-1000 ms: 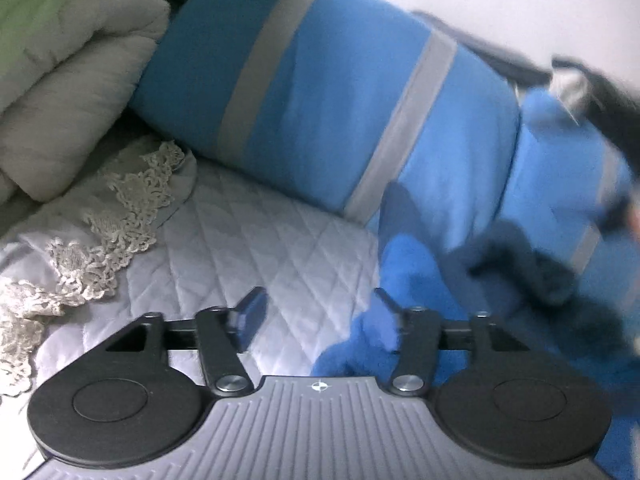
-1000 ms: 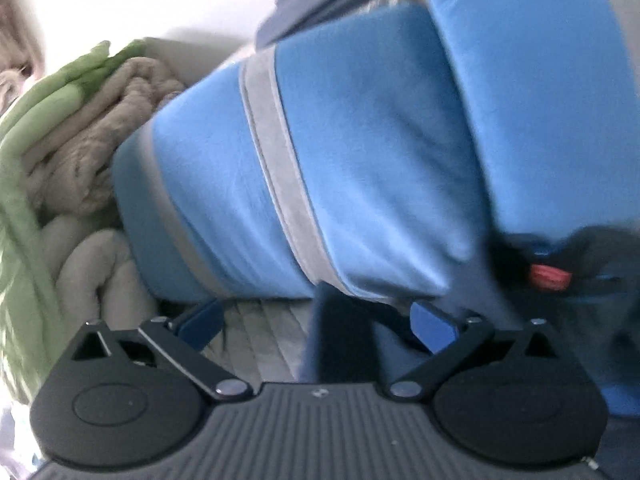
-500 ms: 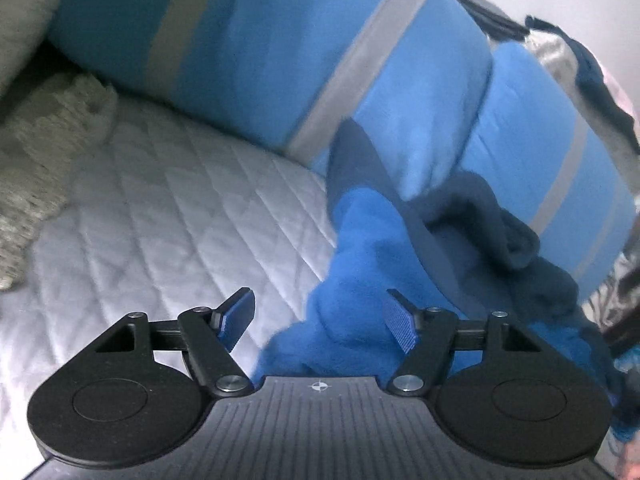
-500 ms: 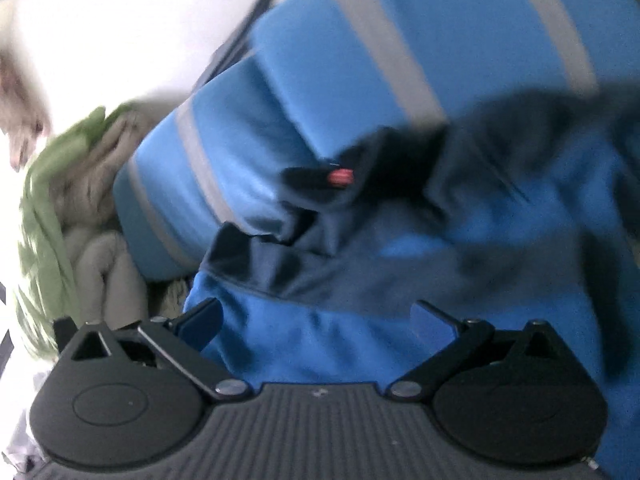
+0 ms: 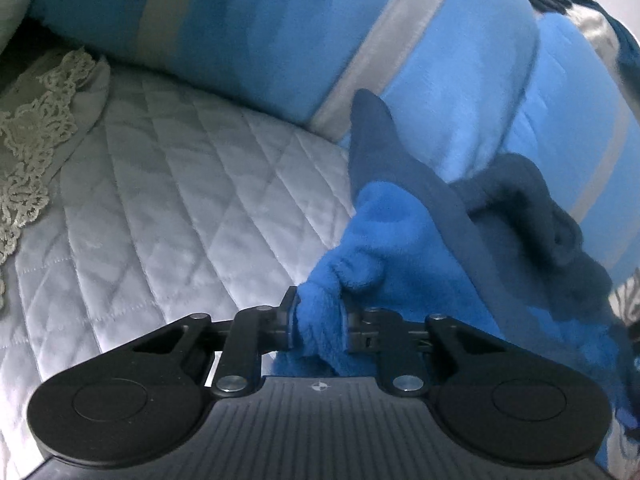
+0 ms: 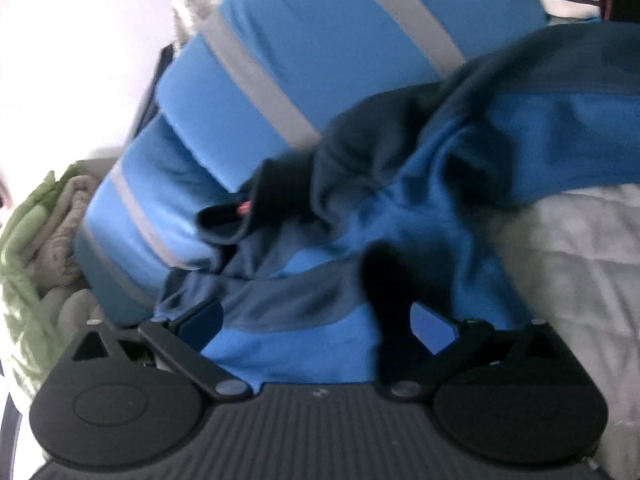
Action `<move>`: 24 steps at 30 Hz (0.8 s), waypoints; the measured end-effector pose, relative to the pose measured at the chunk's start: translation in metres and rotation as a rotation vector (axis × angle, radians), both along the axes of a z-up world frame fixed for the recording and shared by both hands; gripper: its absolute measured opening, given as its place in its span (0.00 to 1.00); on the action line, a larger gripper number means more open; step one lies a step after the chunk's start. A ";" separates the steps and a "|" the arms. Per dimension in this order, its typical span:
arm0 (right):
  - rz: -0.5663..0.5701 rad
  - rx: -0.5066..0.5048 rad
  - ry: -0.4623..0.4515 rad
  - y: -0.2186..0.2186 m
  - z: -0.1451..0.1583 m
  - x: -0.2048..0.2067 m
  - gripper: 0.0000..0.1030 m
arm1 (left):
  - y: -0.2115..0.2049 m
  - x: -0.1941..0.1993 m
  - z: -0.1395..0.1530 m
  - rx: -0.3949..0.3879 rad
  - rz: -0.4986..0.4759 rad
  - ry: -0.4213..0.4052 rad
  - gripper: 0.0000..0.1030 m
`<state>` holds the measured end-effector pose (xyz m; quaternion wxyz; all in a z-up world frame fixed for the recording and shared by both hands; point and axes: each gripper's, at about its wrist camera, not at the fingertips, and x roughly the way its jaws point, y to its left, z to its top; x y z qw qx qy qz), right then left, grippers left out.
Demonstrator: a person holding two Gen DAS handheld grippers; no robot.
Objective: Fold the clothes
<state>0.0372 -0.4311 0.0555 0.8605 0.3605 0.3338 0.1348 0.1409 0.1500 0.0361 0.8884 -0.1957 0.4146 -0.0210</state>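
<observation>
1. Quilted grey bedspread [image 5: 168, 216] forms the work surface; lace-trimmed cloth [image 5: 36, 136] lies at its left edge, and a blue pillow with grey stripes [image 5: 280, 32] lies behind.
2. Blue fleece garment [image 5: 400, 248] lies crumpled on the bedspread, resting against the pillow.
3. Left gripper [image 5: 320, 320]: jaws closing, a bunched fold of fleece pinched between them.
4. Right gripper [image 6: 316, 320]: jaws spread wide above the garment, nothing pressed between them.
5. Step in hand, judged: securing 1 edge before spreading the garment. Next move calls for the right gripper to take a second edge.
6. Change: 1 second ago the left jaws stood open and the right view showed mostly pillow.
</observation>
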 end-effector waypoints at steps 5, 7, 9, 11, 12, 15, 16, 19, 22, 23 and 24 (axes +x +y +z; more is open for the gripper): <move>-0.052 -0.012 0.032 -0.014 -0.008 0.005 1.00 | 0.007 0.010 -0.016 0.003 0.011 0.020 0.18; -0.070 -0.013 0.043 -0.017 -0.010 0.007 1.00 | 0.009 0.011 -0.020 -0.003 0.011 0.015 0.18; -0.077 -0.020 0.046 -0.018 -0.010 0.007 1.00 | 0.012 0.009 -0.021 -0.014 0.005 0.013 0.19; -0.079 -0.029 0.048 -0.018 -0.010 0.007 1.00 | 0.013 0.006 -0.022 -0.024 0.009 0.010 0.20; -0.078 -0.030 0.050 -0.018 -0.010 0.007 1.00 | 0.013 0.005 -0.022 -0.023 0.010 0.007 0.22; -0.075 -0.033 0.054 -0.016 -0.009 0.005 1.00 | 0.011 -0.001 -0.022 -0.009 0.025 0.007 0.23; -0.071 -0.033 0.053 -0.015 -0.009 0.004 1.00 | 0.009 -0.003 -0.021 0.003 0.028 0.007 0.24; -0.069 -0.049 0.052 -0.013 -0.007 0.002 1.00 | 0.005 -0.008 -0.017 0.052 0.037 0.010 0.32; -0.075 -0.060 0.060 -0.012 -0.007 0.001 1.00 | 0.007 -0.013 -0.011 0.064 0.068 0.031 0.44; -0.079 -0.063 0.064 -0.012 -0.007 0.001 1.00 | 0.009 -0.015 -0.009 0.066 0.083 0.044 0.47; -0.083 -0.066 0.068 -0.012 -0.007 0.001 1.00 | 0.010 -0.017 -0.006 0.069 0.096 0.053 0.52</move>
